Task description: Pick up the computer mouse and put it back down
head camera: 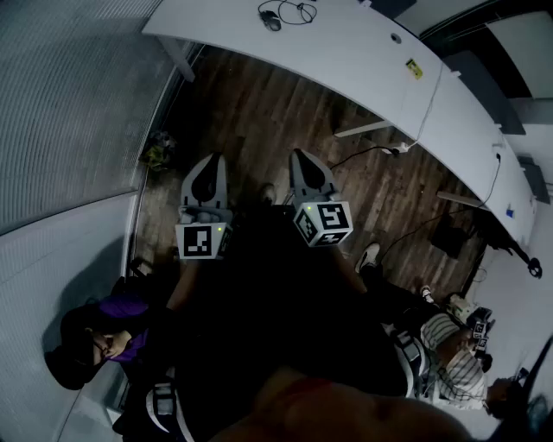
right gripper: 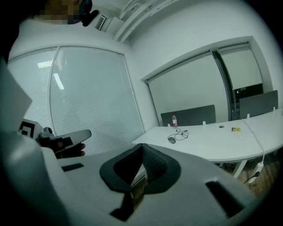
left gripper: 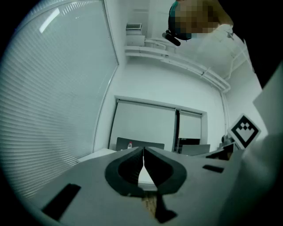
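A dark computer mouse (head camera: pixel 271 22) with a coiled cable (head camera: pixel 298 10) lies near the end of a long white table (head camera: pixel 363 52), far ahead of both grippers. The right gripper view shows the mouse (right gripper: pixel 171 140) small on the table (right gripper: pixel 212 143), well beyond the jaws. My left gripper (head camera: pixel 206 173) and right gripper (head camera: pixel 302 160) are held side by side over the wooden floor, short of the table. The left gripper (left gripper: pixel 143 152) has its jaws touching with nothing between them. The right gripper (right gripper: pixel 142 150) is also shut and empty.
A small bottle (right gripper: pixel 174 120) stands behind the mouse by a dark partition. Window blinds (head camera: pixel 69 104) run along the left. A power strip (head camera: pixel 399 149) and cables lie on the wooden floor (head camera: pixel 259 121) under the table. People sit low at the left (head camera: pixel 95 341) and right (head camera: pixel 454 358).
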